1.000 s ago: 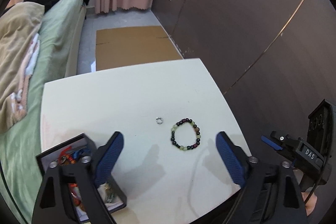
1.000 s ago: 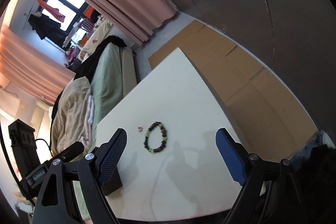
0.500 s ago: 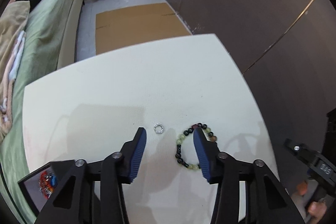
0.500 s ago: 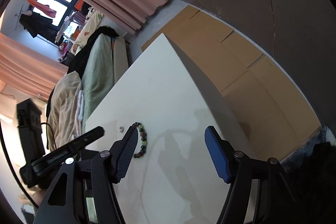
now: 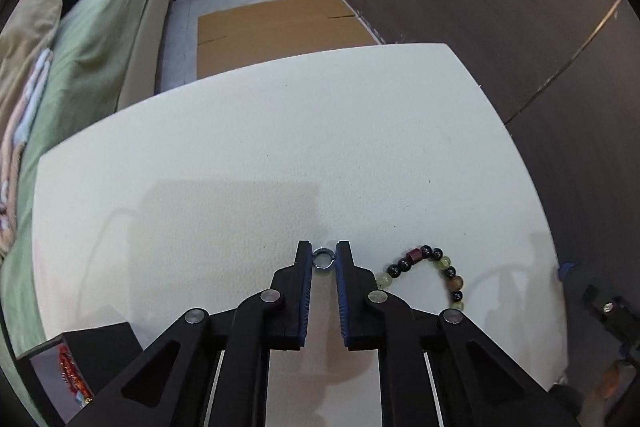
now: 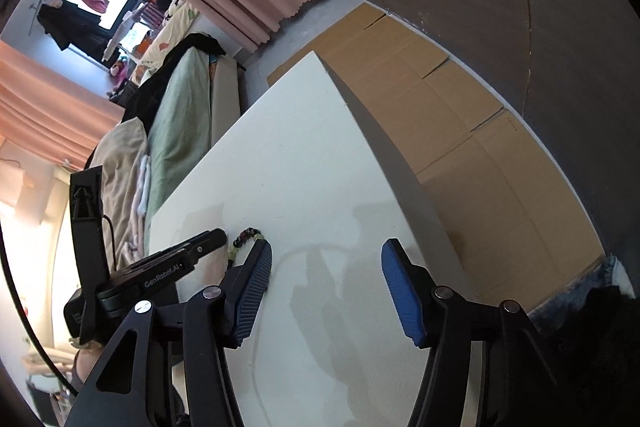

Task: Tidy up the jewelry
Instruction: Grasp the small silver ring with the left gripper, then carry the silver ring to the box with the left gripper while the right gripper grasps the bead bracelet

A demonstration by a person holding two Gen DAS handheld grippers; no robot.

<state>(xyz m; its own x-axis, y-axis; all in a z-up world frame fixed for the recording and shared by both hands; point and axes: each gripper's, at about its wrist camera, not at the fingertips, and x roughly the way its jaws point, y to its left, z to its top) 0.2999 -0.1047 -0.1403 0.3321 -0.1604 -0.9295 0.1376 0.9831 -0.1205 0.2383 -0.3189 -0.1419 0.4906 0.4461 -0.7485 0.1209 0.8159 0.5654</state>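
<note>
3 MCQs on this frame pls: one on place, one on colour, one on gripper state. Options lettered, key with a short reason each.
1. Where is the small metal ring?
A. Inside the black box
B. Between the left gripper fingertips, on the white table
C. Threaded on the bracelet

2. What colour are the right gripper finger pads?
A. Blue
B. Red
C. White

3. How does the right gripper stand?
A. Shut on the beaded bracelet
B. Shut on nothing
C. Open, holding nothing

Key: 1 B, the ring sits between the nearly closed tips. 2 A, ribbed blue pads show. 3 C, a wide gap with bare table between the fingers.
</note>
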